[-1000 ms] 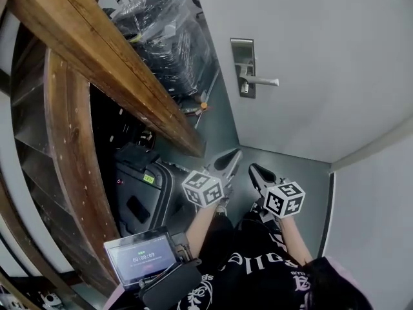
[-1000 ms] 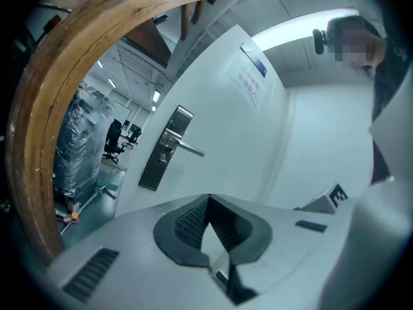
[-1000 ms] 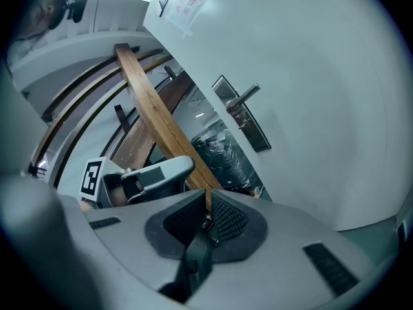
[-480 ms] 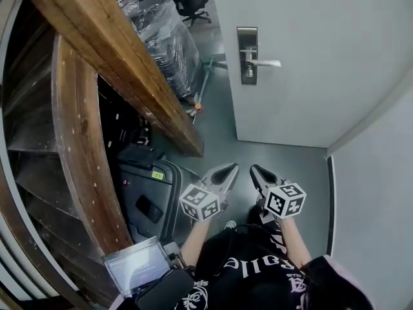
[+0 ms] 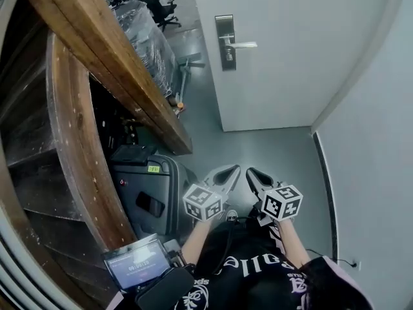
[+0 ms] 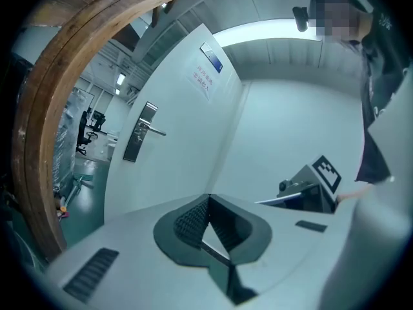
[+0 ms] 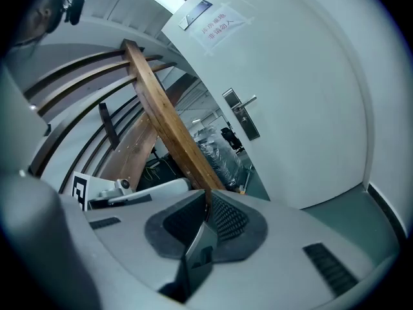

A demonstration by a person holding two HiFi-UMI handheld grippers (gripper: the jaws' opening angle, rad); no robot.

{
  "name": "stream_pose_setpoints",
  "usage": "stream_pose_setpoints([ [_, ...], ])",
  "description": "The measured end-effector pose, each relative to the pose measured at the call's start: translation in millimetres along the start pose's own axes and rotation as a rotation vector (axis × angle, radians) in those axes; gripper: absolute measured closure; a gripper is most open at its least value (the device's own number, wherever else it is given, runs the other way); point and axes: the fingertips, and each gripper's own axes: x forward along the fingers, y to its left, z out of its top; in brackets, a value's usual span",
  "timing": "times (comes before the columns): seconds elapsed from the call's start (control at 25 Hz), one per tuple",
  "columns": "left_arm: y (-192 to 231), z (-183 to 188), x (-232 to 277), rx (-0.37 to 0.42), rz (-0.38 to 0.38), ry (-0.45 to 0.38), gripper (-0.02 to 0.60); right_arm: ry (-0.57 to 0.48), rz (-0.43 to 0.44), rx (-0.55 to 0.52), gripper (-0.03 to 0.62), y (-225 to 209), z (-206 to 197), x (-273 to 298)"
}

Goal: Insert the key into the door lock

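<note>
**Door lock and approach.** The lock plate (image 5: 225, 31), with its lever handle (image 5: 245, 44), is set near the left edge of the white door (image 5: 290, 57), well ahead of both grippers. Open grey floor (image 5: 271, 150) is left between the door and the grippers. The left gripper (image 5: 232, 170) and right gripper (image 5: 251, 172) are held side by side short of the door. Each has its jaws pressed together, and no key can be made out between them. Left of the door, the passage is bounded by a wooden beam (image 5: 110, 63) and a dark suitcase (image 5: 145, 196). Right of the door, it is bounded by a pale wall (image 5: 374, 141).
</note>
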Motion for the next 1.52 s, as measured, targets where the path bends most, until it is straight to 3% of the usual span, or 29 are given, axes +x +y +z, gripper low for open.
stream_pose_setpoints([
  [0.2, -29, -7, -11, 0.027, -0.002, 0.006, 0.577, -0.021, 0.008, 0.008, 0.557, 10, -6, -28],
  [0.44, -74, -18, -24, 0.061, 0.049, -0.011, 0.577, -0.004, 0.040, -0.005, 0.557, 17, -23, -75],
  [0.76, -168, -77, -45, 0.014, 0.079, -0.014, 0.577, 0.031, 0.046, -0.002, 0.557, 19, -82, -173],
  [0.92, -203, -101, -63, 0.026, 0.094, -0.005, 0.577, 0.030, 0.060, -0.002, 0.557, 31, -103, -207],
  [1.24, -238, -127, -90, 0.021, 0.143, -0.017, 0.577, 0.046, 0.106, -0.040, 0.557, 49, -130, -242],
  [1.52, -243, -132, -94, 0.029, 0.160, -0.022, 0.577, 0.051, 0.117, -0.060, 0.557, 51, -137, -254],
])
